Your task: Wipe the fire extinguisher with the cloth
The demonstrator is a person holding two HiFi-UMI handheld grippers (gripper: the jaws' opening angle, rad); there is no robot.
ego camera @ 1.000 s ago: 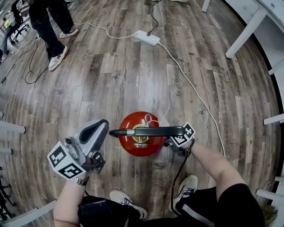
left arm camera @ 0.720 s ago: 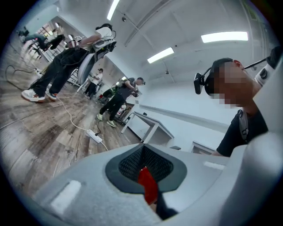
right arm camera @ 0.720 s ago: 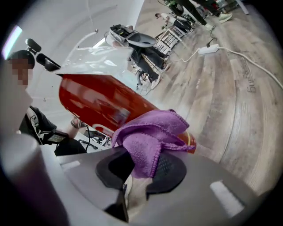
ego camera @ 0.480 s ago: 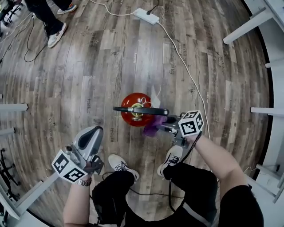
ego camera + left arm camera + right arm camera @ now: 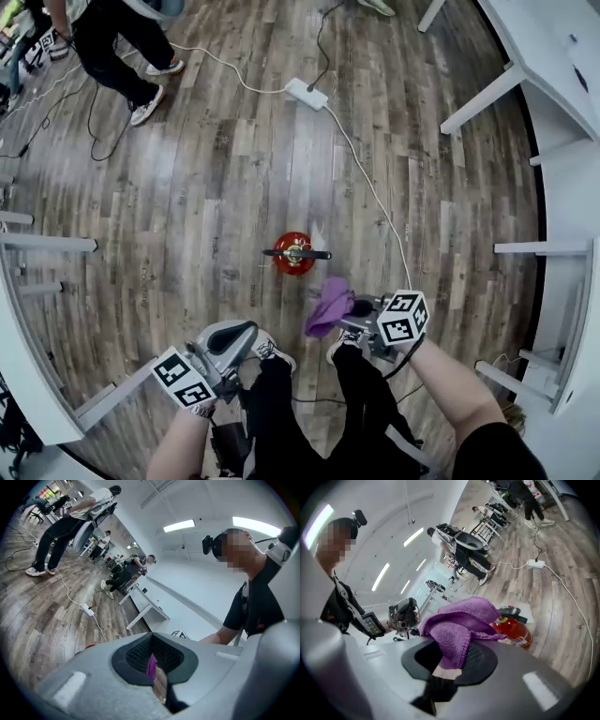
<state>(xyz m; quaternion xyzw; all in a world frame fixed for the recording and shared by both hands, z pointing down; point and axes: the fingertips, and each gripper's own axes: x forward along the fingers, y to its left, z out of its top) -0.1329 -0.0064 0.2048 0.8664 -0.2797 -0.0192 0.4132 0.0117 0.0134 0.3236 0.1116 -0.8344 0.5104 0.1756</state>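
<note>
The red fire extinguisher (image 5: pixel 294 254) stands upright on the wood floor far below, with its black handle across the top. It also shows in the right gripper view as the fire extinguisher (image 5: pixel 513 629) beyond the cloth. My right gripper (image 5: pixel 349 309) is held high, clear of it, and is shut on a bunched purple cloth (image 5: pixel 330 305). The cloth (image 5: pixel 459 623) hangs out over the right gripper (image 5: pixel 450 660). My left gripper (image 5: pixel 246 330) is raised at the lower left, away from the extinguisher. Its jaws are together with nothing in them, as the left gripper (image 5: pixel 152 660) shows in its own view.
A white power strip (image 5: pixel 307 93) and its cable (image 5: pixel 375 192) lie on the floor beyond the extinguisher. White table legs (image 5: pixel 478 98) line the right side, and a white desk (image 5: pixel 37 375) the left. Another person (image 5: pixel 112 37) stands at the far left.
Both grippers have risen well above the extinguisher, which now looks much smaller. The purple cloth has come away from the extinguisher's top, still in the right gripper.
</note>
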